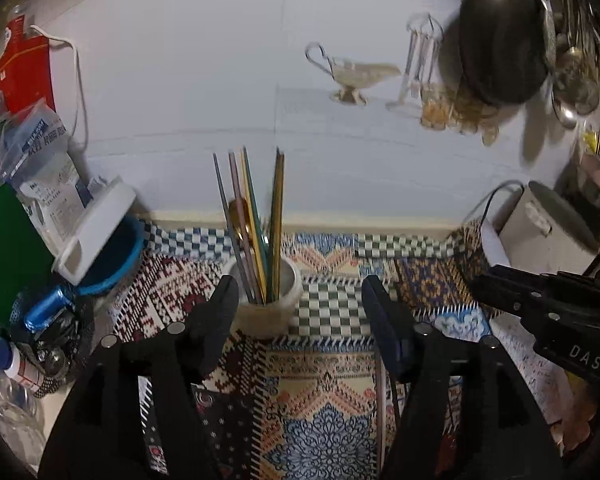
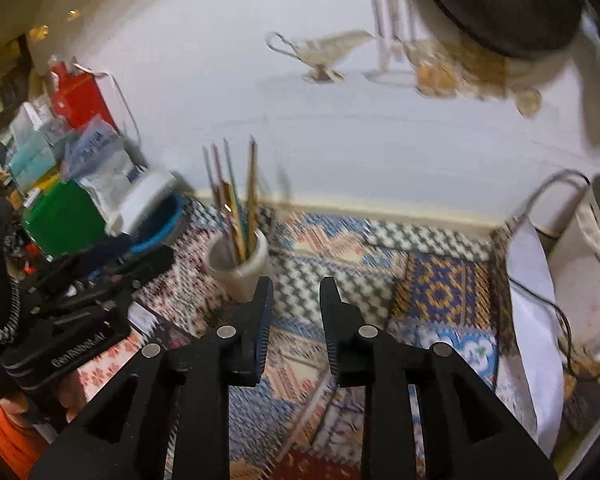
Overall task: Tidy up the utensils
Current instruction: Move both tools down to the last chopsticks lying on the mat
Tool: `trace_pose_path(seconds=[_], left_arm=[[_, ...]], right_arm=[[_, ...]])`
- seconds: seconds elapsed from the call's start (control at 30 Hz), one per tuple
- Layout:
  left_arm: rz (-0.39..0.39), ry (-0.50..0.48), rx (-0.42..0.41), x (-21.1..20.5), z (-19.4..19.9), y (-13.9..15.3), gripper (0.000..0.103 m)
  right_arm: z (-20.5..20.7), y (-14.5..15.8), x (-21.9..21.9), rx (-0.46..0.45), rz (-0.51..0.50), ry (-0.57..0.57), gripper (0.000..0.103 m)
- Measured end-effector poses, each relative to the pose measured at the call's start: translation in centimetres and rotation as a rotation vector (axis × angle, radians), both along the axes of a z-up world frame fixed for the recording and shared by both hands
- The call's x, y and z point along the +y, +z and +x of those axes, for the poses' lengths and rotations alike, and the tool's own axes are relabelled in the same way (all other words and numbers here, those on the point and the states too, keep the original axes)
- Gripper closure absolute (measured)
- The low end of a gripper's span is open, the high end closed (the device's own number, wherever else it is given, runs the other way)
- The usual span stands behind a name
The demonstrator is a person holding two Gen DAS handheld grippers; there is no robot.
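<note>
The left gripper (image 1: 300,300) stands with its jaws wide apart and nothing between the pads; its left finger (image 1: 220,312) overlaps the near left edge of the white cup (image 1: 268,304) in the left wrist view, though contact cannot be confirmed. The right gripper (image 2: 296,304) stands with its jaws narrowly parted and empty, just beside and to the right of the cup. The cup stands upright on the patterned patchwork mat (image 1: 324,392), near the tiled white wall (image 1: 220,80). Inside the cup stand several thin coloured chopsticks (image 1: 260,216), leaning slightly apart, with a gold spoon (image 1: 240,216) among them. Obstructions on the left side: a blue bowl (image 1: 116,264) with a white lidded container (image 1: 96,228) tilted across it, plastic packets (image 1: 44,152), a green box (image 1: 8,248) and a red carton (image 1: 24,68), all crowded close to the cup's left. On the right side: a white appliance (image 1: 540,224) with a black cable (image 1: 488,200), and a sheet of white paper (image 2: 536,320) along the mat's edge. Wall decals of a sauce boat (image 1: 352,76) appear above, and a dark pan (image 1: 500,40) hangs at the upper right beside metal ladles (image 1: 572,88). The mat area between the two grippers and ahead of the right gripper carries no objects.
</note>
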State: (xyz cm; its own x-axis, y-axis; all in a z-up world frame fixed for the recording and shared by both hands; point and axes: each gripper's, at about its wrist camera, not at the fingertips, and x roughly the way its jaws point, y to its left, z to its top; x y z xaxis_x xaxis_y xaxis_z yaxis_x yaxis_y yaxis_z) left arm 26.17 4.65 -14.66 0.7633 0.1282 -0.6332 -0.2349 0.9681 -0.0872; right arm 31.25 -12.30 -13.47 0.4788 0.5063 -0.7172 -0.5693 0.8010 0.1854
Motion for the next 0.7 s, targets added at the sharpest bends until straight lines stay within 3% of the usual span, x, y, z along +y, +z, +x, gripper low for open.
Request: trace_pose_path(seconds=[0.23,0.5,0.7], left_arm=[[-0.038,-0.034,0.121,-1.7,0.4,-4.6,0.040],[-0.052,-0.048,0.269,-2.7,0.5,-10.5,0.040],[-0.065,-0.032,0.340,-2.3,-0.1,-13.3,0.040]], right_arm=[[0.5,-7.0,-2.5,0.160,-0.068,-0.093,0.081],[1.4,-14.8,-2.3,0.373,-0.082,-0.106,0.081],[2.2,-17.0,-0.8,0.408,-0.103,-0.092,0.081]])
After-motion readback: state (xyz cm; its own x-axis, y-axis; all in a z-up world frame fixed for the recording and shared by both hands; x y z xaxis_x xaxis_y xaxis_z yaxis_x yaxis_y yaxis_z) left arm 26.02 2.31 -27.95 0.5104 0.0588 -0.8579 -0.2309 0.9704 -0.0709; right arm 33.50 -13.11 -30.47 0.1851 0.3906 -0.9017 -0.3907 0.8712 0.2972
